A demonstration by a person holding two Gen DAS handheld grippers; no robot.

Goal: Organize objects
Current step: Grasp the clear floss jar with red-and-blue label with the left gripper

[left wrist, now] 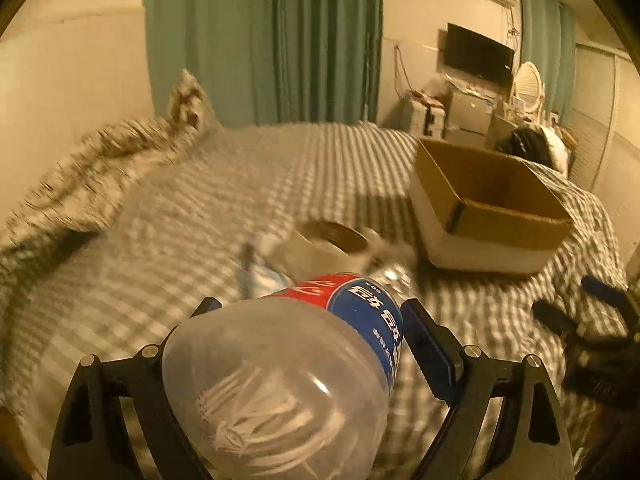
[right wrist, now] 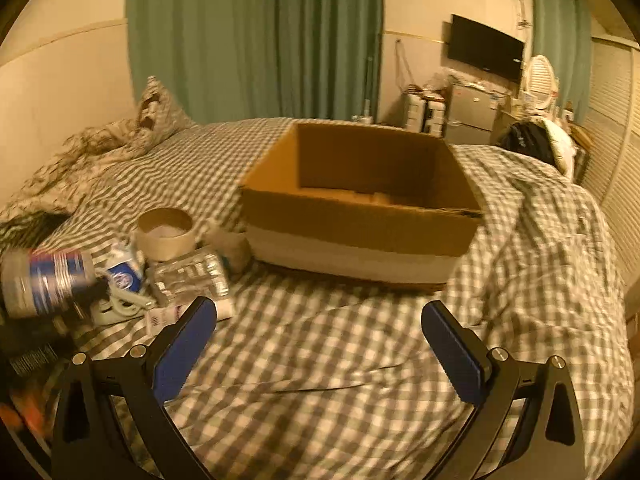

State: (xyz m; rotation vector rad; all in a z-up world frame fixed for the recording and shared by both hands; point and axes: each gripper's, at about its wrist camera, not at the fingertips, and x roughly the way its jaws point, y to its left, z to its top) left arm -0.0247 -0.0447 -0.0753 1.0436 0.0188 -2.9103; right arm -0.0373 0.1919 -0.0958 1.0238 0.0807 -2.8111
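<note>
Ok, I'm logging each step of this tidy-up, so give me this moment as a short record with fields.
surface: bed with checked sheet
left gripper: shut on plastic bottle, held above the bed
right gripper: open, holds nothing
target container: open cardboard box on the bed
left to sort: tape roll, crushed clear bottle, small blue-and-white items beside them
box contents: no sorted items visible inside

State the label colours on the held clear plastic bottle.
Red and blue with white lettering; clearest in left wrist view.
</note>
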